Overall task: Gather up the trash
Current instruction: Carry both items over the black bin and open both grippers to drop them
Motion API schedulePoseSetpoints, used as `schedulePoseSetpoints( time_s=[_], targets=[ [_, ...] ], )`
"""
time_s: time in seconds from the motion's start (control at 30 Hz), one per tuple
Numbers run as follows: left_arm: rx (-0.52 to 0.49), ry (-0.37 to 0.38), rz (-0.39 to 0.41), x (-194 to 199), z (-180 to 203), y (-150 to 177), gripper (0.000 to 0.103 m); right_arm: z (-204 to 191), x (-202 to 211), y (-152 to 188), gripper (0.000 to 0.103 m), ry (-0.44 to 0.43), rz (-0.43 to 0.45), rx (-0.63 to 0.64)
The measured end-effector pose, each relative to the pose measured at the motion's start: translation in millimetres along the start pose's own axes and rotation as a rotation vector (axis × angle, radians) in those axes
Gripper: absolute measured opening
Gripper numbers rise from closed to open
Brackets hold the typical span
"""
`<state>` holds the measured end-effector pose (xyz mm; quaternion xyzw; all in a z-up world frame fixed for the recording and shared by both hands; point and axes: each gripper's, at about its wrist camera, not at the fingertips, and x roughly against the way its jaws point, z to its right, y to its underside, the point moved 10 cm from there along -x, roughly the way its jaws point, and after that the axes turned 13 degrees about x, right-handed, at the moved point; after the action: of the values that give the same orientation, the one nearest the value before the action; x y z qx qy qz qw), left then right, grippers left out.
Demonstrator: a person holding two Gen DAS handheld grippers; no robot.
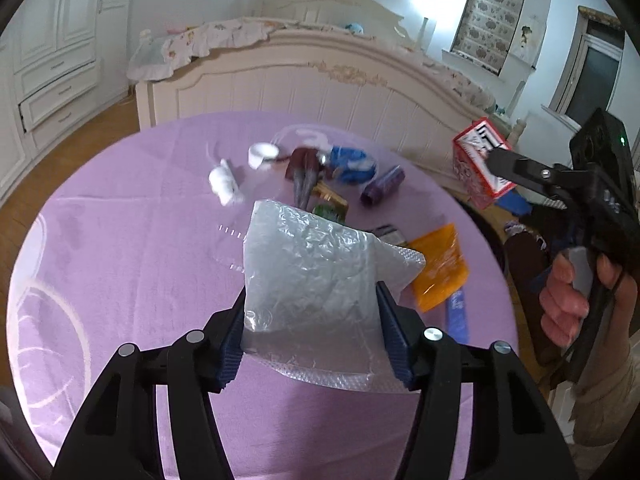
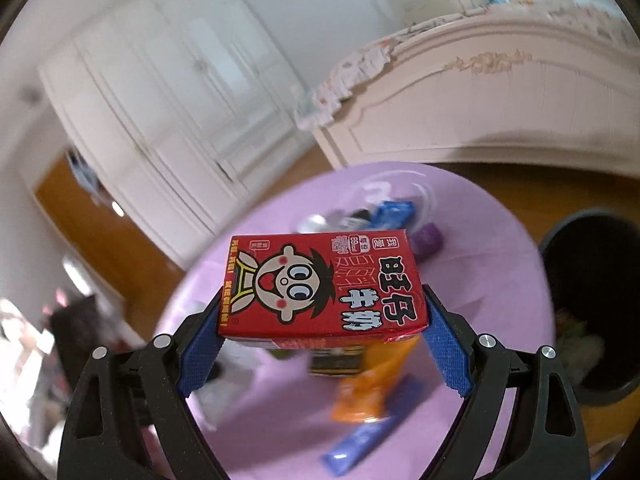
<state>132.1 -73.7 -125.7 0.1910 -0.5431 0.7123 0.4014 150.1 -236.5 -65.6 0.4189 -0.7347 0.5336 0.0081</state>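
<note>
My left gripper (image 1: 312,320) is shut on a crumpled clear bubble-wrap bag (image 1: 316,276), held above the round table with the purple cloth (image 1: 132,264). My right gripper (image 2: 324,320) is shut on a red milk carton (image 2: 320,284) with a cartoon face, lifted over the table's right side; that carton (image 1: 478,162) also shows at the right of the left wrist view, with a hand (image 1: 568,296) on the gripper's handle. Other trash lies on the cloth: an orange packet (image 1: 440,268), a blue wrapper (image 1: 354,162), a purple roll (image 1: 382,192), white tissue wads (image 1: 224,182).
A black bin (image 2: 592,300) stands on the floor right of the table, with some rubbish inside. A cream bed footboard (image 1: 320,84) rises behind the table. White wardrobes (image 1: 52,52) line the left wall over the wooden floor (image 1: 80,136).
</note>
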Motion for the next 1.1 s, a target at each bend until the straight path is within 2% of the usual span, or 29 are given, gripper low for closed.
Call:
schedulePoseSetpoints(
  time_s=[0.07,0.2,0.67,0.9,1.1],
  targets=[
    [-0.007,0.011,0.009,3,10,-7,0.058,0,11,-4,0.088,-0.025,0.031,-0.043],
    [-0.032,0.019,0.027,1,33,-18,0.058,11,36,-10,0.088,-0.013,0.084,-0.086],
    [-0.215,0.128,0.05,-35,166,-41,0.059,97,111,-3,0.088,0.234,0.203,-0.163],
    [-0.255,0.178,0.023,-67,214,-44,0.059,150,135,16,0.088,0.338,0.229,-0.236],
    [-0.268,0.204,-0.015,-91,243,-36,0.059,192,143,37,0.088,0.39,0.223,-0.302]
  ],
)
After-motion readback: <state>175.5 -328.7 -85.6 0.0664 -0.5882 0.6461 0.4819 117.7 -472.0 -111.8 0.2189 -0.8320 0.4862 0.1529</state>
